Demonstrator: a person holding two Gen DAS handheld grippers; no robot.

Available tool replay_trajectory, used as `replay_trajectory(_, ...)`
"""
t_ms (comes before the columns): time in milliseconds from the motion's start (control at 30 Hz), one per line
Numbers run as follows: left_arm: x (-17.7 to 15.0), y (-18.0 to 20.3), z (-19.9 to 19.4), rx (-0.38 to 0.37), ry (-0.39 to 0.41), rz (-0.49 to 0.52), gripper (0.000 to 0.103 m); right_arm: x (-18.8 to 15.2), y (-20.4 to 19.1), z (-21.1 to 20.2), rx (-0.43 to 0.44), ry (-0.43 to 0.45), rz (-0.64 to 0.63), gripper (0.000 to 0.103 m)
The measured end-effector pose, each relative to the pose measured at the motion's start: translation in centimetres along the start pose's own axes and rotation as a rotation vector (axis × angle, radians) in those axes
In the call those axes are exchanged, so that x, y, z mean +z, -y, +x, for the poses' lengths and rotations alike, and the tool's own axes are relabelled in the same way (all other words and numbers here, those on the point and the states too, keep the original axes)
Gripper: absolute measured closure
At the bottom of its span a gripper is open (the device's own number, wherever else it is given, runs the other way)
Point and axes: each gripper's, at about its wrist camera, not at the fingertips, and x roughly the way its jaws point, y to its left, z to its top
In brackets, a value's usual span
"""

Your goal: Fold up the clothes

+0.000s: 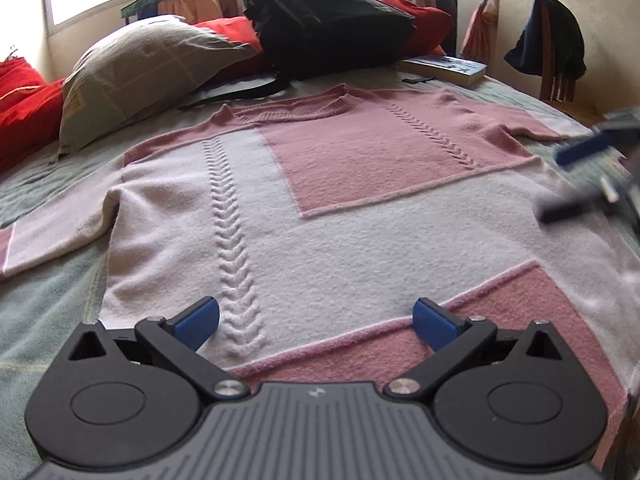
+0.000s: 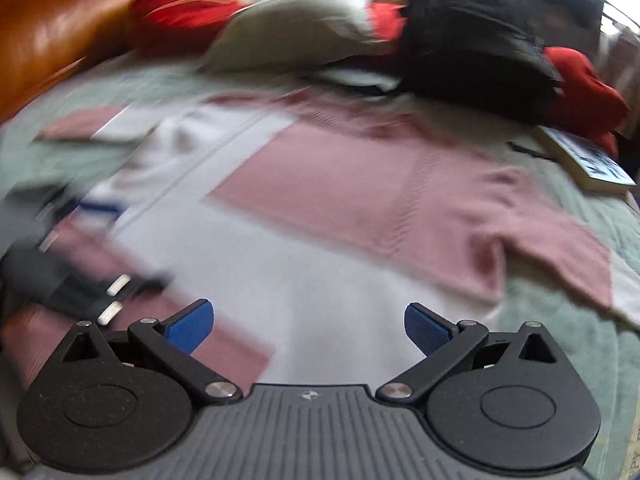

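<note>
Your fingers (image 1: 200, 322) on the left gripper (image 1: 316, 322) are spread wide with nothing between them, poised low over the hem end of the sweater (image 1: 340, 208); the right gripper (image 2: 306, 326) is just as wide apart and empty, hanging over the white middle of the same garment, and its view is blurred. Working left to right across the bed (image 1: 48, 292): red cushions (image 1: 20, 100) sit at the far left, then a beige pillow (image 1: 144, 68), then the pink-and-white sweater laid flat and face up with its neckline toward the pillows and both sleeves spread out to the sides. Behind the collar a black backpack (image 1: 328, 20) rests on the bed, a book (image 1: 444, 66) lies just right of it, and at the far right edge your right gripper shows in the left view beside the sweater's side.
</note>
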Motion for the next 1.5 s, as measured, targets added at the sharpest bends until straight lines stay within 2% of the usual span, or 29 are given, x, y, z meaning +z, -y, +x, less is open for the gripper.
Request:
replay_trajectory(133, 0.0, -0.5, 0.1, 0.004, 0.002, -0.016, 0.001, 3.6, 3.6, 2.1, 0.014, 0.068, 0.150, 0.000)
replay_trajectory(233, 0.2, -1.1, 0.0, 0.022, 0.006, -0.031, 0.001, 6.6, 5.3, 5.0, -0.054, 0.066, 0.205, 0.000)
replay_trajectory(333, 0.5, -1.6, -0.2, 0.046, 0.013, -0.042, 0.001, 8.9, 7.5, 8.5, -0.151, 0.046, 0.249, 0.000)
replay_trajectory(500, 0.5, -2.6, 0.2, 0.055, 0.003, -0.068, 0.001, 10.0, 11.8, 14.7, -0.189, -0.085, 0.389, 0.000)
replay_trajectory(767, 0.7, -3.6, 1.2, 0.047, -0.013, -0.095, 0.001, 12.3, 13.1, 19.4, -0.302, -0.094, 0.302, 0.000)
replay_trajectory(933, 0.8, -3.8, 0.6, 0.075, -0.009, -0.086, 0.001, 14.4, 13.1, 19.2, -0.325, -0.139, 0.325, 0.000)
replay_trajectory(1000, 0.7, -3.9, 0.1, 0.088, -0.005, -0.074, 0.001, 15.2, 11.8, 18.3, -0.267, -0.123, 0.323, 0.000)
replay_trajectory(1067, 0.7, -4.2, -0.4, 0.100, -0.002, -0.071, 0.001, 15.9, 9.9, 17.6, -0.164, -0.117, 0.314, 0.000)
replay_trajectory(1267, 0.1, -5.9, -0.9, 0.122, -0.015, -0.097, 0.001, 17.6, 2.7, 19.4, 0.076, -0.231, 0.169, 0.000)
replay_trajectory(1400, -0.4, -7.0, -1.0, 0.134, -0.030, -0.124, 0.001, 17.8, -1.6, 22.2, 0.116, -0.282, 0.059, 0.000)
replay_trajectory(1500, -0.6, -7.7, -1.2, 0.123, -0.030, -0.143, 0.001, 18.2, -3.3, 24.6, 0.041, -0.261, -0.009, 0.000)
